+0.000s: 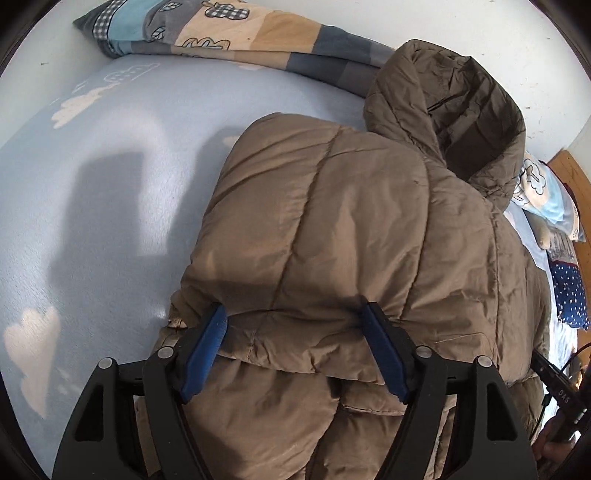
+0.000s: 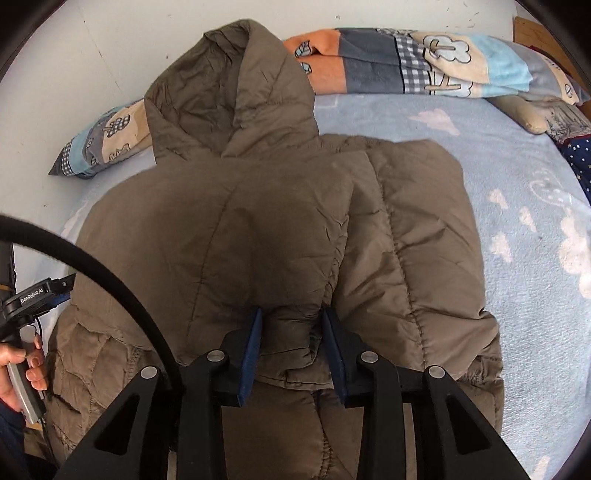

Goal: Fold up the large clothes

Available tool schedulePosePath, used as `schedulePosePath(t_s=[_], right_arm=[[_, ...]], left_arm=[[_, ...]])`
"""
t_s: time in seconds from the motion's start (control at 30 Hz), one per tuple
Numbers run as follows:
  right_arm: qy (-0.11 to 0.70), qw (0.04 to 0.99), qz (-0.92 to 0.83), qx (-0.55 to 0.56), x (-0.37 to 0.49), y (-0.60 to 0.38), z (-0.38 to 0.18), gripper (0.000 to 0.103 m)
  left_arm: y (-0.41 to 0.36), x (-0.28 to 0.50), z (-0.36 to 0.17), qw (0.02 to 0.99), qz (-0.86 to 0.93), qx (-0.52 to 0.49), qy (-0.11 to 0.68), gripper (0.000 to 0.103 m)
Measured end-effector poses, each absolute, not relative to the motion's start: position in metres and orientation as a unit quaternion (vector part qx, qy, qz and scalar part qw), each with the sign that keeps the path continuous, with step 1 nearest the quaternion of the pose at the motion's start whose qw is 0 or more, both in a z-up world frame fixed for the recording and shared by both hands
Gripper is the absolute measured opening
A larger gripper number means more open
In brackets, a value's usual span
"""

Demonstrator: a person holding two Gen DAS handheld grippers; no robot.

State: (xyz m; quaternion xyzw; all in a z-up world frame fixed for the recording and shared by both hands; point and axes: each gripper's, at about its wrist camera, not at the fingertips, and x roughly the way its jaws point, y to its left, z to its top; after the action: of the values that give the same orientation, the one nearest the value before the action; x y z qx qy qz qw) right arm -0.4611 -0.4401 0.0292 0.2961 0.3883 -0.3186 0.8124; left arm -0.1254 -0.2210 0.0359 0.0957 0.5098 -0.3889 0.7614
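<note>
A brown hooded puffer jacket [image 1: 351, 206] [image 2: 229, 229] lies on a light blue bed blanket [image 1: 110, 206], with its hood [image 2: 229, 92] toward the wall. My left gripper [image 1: 295, 310] straddles a thick fold near the jacket's lower left side; the padding fills the wide gap and puckers against the blue pads [image 1: 384, 350]. My right gripper [image 2: 291, 314] pinches a narrower ridge of the same jacket between its pads [image 2: 251, 350]. The jacket's right side [image 2: 413, 236] lies folded over onto its body. The left gripper's body [image 2: 33, 295] shows at the edge of the right wrist view, held by a hand [image 2: 22, 369].
A patchwork quilt [image 1: 229, 33] [image 2: 424, 62] lies bunched along the white wall behind the hood. A pillow and a dark blue dotted cloth [image 1: 569, 295] sit at the right end of the bed. A black cable [image 2: 96, 266] arcs over the jacket's left side.
</note>
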Motion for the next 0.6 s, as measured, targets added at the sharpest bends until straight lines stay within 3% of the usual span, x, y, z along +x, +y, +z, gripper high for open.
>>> schedulePosePath(t_s=[0.17,0.6], right_arm=[[0.387,0.807,-0.324,0.306,-0.464,-0.439,0.032,0.036],[0.294,0.873,-0.267,0.281,-0.523,-0.336,0.130,0.038]], left_arm=[[-0.210,-0.134,0.056,0.774,-0.384,0.092,0.494,0.073],[-0.106,-0.245,0.133,0.770,-0.460,0.104,0.429,0.073]])
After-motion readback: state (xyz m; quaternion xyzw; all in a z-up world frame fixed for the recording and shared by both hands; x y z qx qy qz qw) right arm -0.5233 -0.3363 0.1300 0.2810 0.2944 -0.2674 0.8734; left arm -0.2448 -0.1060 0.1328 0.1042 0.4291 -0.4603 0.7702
